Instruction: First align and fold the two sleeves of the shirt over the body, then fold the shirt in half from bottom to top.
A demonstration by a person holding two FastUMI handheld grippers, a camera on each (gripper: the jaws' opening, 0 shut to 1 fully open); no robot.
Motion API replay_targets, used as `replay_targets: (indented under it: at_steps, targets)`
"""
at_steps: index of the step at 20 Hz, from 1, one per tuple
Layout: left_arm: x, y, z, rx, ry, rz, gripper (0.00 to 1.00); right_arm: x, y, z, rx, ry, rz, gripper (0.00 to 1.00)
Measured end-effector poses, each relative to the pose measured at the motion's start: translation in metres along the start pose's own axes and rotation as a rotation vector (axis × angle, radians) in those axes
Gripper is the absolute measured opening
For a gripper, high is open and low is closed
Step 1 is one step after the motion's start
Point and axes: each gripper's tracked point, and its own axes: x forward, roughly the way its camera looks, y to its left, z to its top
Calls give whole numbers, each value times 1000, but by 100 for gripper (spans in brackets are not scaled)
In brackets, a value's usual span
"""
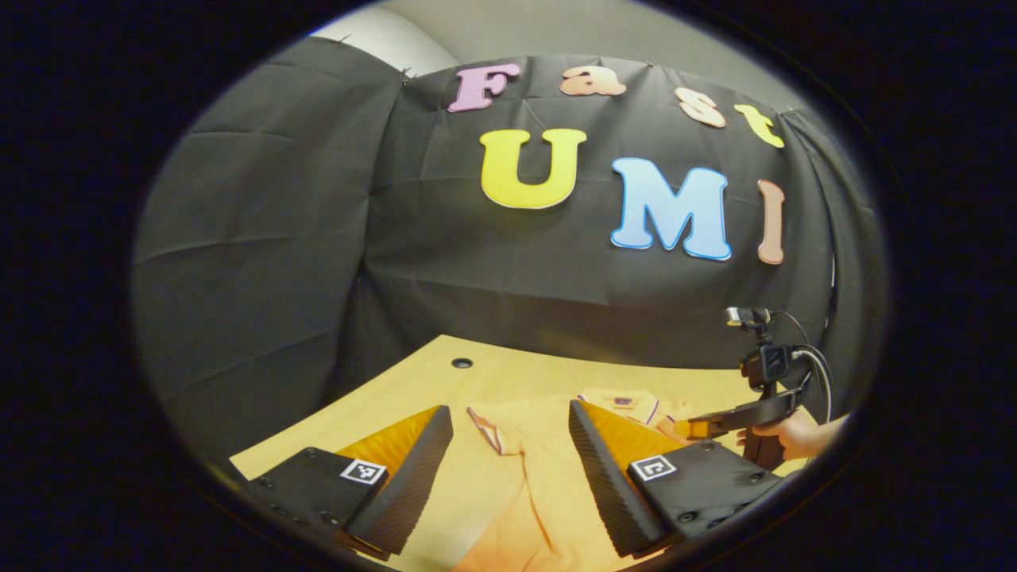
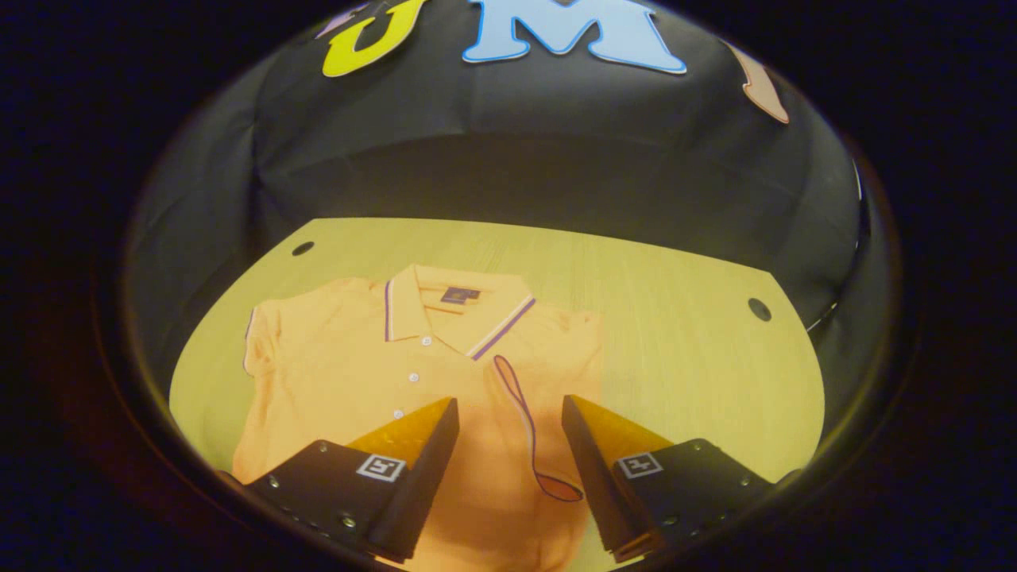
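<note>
We hover both grippers, left and right, jaws apart, above the shirt; one sleeve lies folded, the other awaits.

Wooden table, round holes near back corners; black cloth wall behind.

A pale yellow wooden surface with small dark round holes near its far corners stands against creased black cloth walls.
</note>
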Motion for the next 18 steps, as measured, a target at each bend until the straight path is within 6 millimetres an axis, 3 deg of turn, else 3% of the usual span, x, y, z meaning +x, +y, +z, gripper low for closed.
replay_targets:
  at_steps: [1, 2, 7, 12, 18]
  targets:
    - [9, -2, -2, -6, 8, -17, 96, -10, -1, 6, -1, -21, -10, 91]
    - [18, -3, -6, -13, 15, -35, 95, -20, 0, 11, -3, -41, -21, 92]
    - [69, -2, -23, -12, 53, -97, 96, -72, 16, 32, -7, -146, -47, 93]
    - [124, 4, -54, -28, 132, -110, 96, -123, 39, 43, -4, -239, -48, 93]
    - [182, 18, -93, -82, 211, -45, 95, -180, 63, 23, -45, -290, -18, 93]
